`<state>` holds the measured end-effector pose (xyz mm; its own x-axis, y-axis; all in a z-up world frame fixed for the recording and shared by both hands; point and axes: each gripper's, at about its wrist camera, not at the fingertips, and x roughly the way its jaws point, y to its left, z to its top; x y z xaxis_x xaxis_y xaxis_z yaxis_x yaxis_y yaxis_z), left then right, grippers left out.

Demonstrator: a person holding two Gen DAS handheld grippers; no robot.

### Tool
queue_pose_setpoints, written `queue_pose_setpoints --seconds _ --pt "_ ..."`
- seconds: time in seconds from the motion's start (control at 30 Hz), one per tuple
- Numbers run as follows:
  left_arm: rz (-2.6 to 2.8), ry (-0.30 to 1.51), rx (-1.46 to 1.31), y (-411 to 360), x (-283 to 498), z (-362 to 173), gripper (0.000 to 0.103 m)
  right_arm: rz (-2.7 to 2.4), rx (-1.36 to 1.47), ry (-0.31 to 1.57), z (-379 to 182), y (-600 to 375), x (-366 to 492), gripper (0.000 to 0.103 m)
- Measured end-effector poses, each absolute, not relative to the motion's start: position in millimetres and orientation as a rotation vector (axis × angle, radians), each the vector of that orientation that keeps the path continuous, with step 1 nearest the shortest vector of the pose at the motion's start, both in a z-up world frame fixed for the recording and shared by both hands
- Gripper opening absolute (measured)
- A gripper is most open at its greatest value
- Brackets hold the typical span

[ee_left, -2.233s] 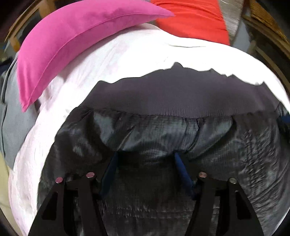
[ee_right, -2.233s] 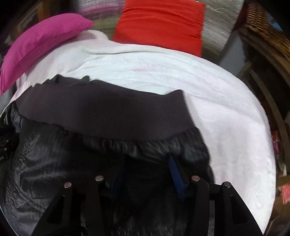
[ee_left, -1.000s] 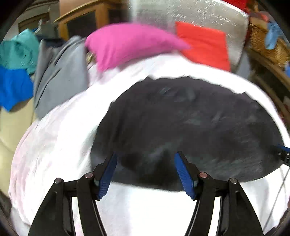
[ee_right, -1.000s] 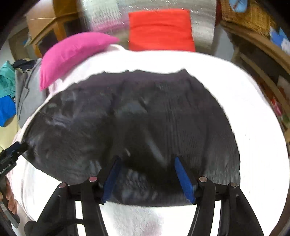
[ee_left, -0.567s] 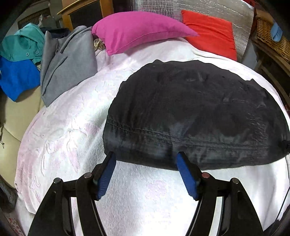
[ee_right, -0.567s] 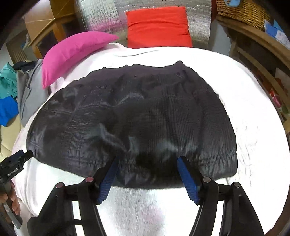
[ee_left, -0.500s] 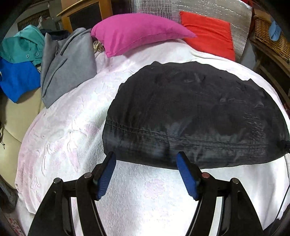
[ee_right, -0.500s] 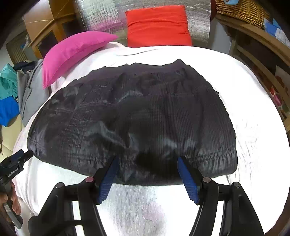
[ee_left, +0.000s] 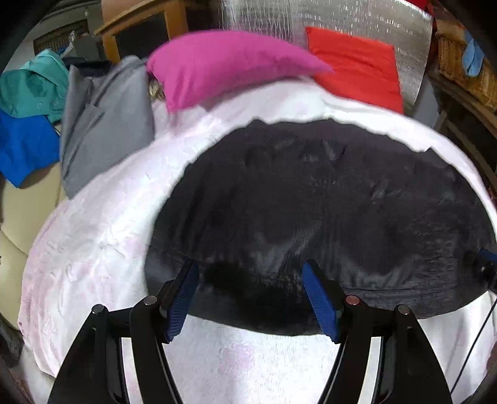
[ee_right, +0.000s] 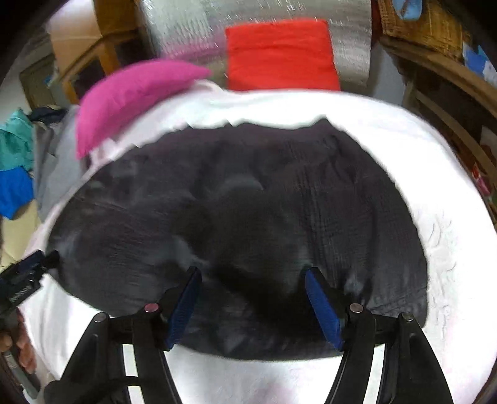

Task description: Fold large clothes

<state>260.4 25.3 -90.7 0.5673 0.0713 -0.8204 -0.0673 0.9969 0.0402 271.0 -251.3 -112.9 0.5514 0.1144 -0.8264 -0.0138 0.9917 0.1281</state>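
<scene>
Both your grippers have closed in on the folded black nylon jacket, lying flat below the magenta pillow; left gripper and right gripper spread wide, empty, over its near edge.

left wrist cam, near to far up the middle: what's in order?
left gripper, open → white bedsheet → black jacket → pink pillow → silver foil panel
</scene>
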Motion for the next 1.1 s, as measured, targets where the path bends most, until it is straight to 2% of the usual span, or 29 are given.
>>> queue_pose_setpoints --seconds 0.13,0.37,0.67,0.83,0.97,1.1 --pt "0.101 0.965 0.068 17 263 -104 0.071 0.079 0.079 0.976 -110 -247 270 0.079" --pt "0.092 0.946 0.030 20 252 -82 0.071 0.113 0.133 0.928 -84 -246 260 0.079" --pt "0.065 0.897 0.042 12 243 -62 0.071 0.158 0.136 0.910 -78 -225 257 0.079" --pt "0.064 0.900 0.048 10 257 -72 0.071 0.150 0.118 0.919 -92 -219 270 0.079" --pt "0.076 0.990 0.062 12 272 -106 0.071 0.139 0.080 0.939 -112 -218 276 0.080" --pt "0.076 0.979 0.071 12 270 -106 0.072 0.140 0.084 0.953 -108 -220 276 0.081"
